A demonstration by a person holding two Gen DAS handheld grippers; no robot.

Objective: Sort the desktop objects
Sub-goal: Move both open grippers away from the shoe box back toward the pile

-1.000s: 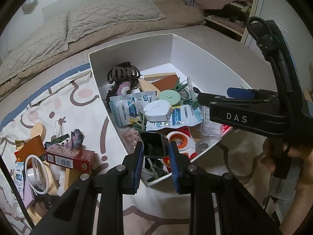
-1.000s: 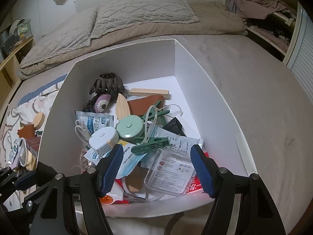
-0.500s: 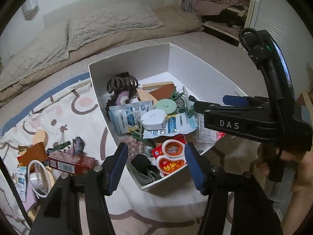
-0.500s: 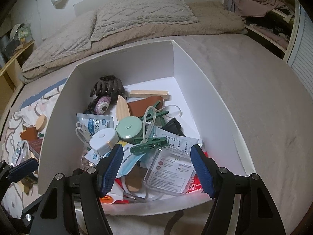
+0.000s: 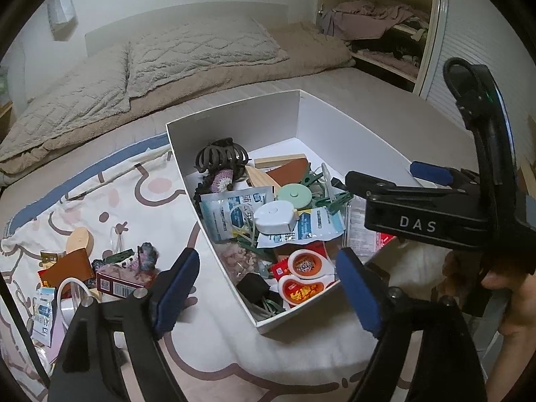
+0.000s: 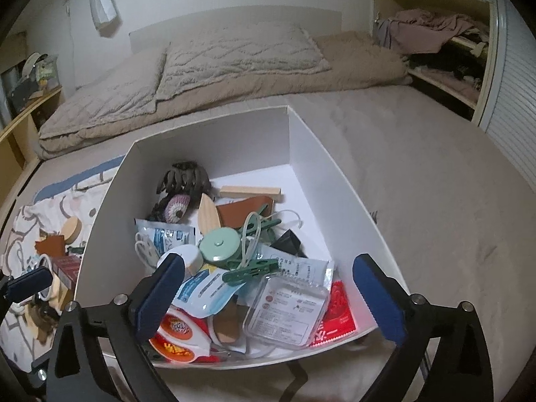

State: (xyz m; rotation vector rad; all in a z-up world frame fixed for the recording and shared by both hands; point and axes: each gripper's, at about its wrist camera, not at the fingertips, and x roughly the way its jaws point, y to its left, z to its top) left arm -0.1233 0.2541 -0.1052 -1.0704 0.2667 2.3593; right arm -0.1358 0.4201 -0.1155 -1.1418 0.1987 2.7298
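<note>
A white box point(image 5: 234, 124) point(image 6: 207, 144) sits on the bed, filled with small objects: a hair claw point(image 5: 219, 157), a white round case point(image 5: 274, 216), a mint round case point(image 6: 219, 244), face-mask packets, a green clip point(image 6: 251, 269) and a clear plastic case point(image 6: 286, 311). A small black object point(image 5: 253, 286) lies in the box's near corner. My left gripper point(image 5: 268, 288) is open and empty above the box's near corner. My right gripper point(image 6: 268, 298) is open and empty over the box's near edge, also visible in the left wrist view point(image 5: 418, 207).
Loose objects lie on the patterned cloth point(image 5: 134, 201) left of the box: a red carton point(image 5: 117, 283), a brown card point(image 5: 68, 266), a wooden disc point(image 5: 78, 239), a clear tape ring point(image 5: 72, 289). Pillows point(image 6: 234, 53) lie beyond. Shelves point(image 6: 445, 40) stand at the right.
My left gripper opened and let go of the small black object, which now lies in the box's near corner. The left gripper drew back. The right gripper barely moved.
</note>
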